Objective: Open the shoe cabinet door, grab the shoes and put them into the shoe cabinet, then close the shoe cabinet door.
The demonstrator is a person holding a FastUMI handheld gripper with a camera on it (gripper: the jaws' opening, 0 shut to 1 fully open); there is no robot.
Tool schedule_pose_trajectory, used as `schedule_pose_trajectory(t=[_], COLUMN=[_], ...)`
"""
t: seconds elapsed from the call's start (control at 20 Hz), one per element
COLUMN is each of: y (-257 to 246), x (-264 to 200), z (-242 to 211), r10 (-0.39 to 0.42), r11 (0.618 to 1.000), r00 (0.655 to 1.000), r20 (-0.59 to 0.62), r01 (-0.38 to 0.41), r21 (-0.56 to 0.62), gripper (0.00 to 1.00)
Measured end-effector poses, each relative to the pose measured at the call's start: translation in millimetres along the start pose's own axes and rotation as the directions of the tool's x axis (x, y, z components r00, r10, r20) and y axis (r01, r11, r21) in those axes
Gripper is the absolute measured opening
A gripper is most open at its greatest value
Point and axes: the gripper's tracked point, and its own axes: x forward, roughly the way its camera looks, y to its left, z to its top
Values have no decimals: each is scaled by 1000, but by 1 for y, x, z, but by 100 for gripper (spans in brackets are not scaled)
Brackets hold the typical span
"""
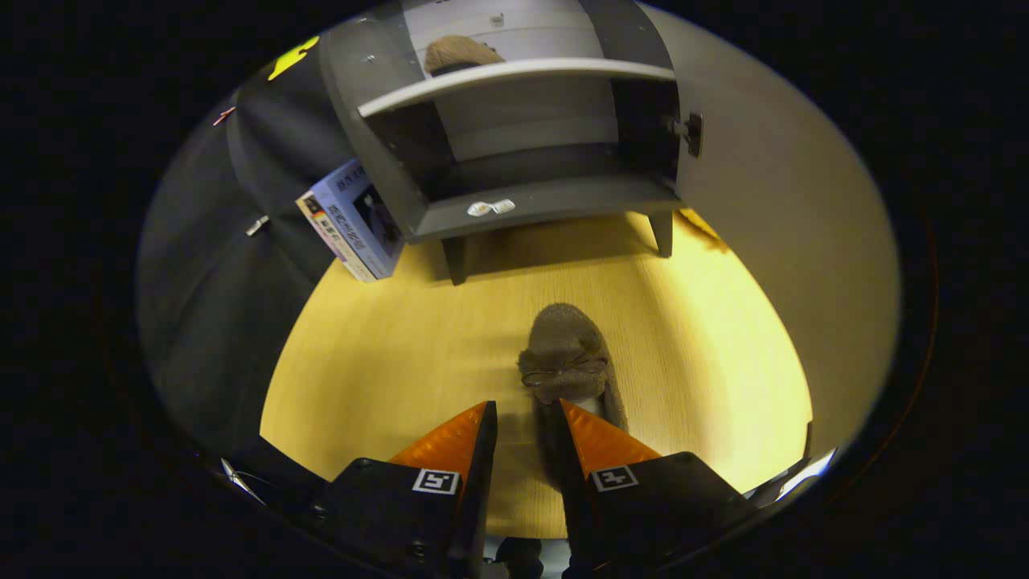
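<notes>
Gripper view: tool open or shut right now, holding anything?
Tool: open, holding nothing; the right finger overlaps the brown shoe on the floor, the left finger is clear of it.

Brown shoe (567,358), grey cabinet (514,205) (orange fingers (450,438))

A yellow wood-grain floor (386,354) spreads out under warm light, brightest on its right part and darker in the shade beneath the dark grey cabinet (555,205) that stands on short legs at its far end. Left of that cabinet a black cloth wall (201,305) hangs in folds, and a light-blue printed box (354,221) leans between the cloth and the cabinet's side. Right of the cabinet a plain pale panel (788,217) rises from the floor.
</notes>
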Motion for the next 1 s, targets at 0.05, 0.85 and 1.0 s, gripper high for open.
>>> schedule_pose_trajectory(t=[0.05, 0.85, 1.0], y=[-4, -16, -16], x=[12, 106, 114], z=[-7, 6, 10], r10=[-15, -58, -76], r11=[1000, 997, 993], r00=[1000, 995, 995], r20=[-21, 81, 71], r01=[15, 61, 82], r21=[4, -41, -87], gripper=[45, 30, 13])
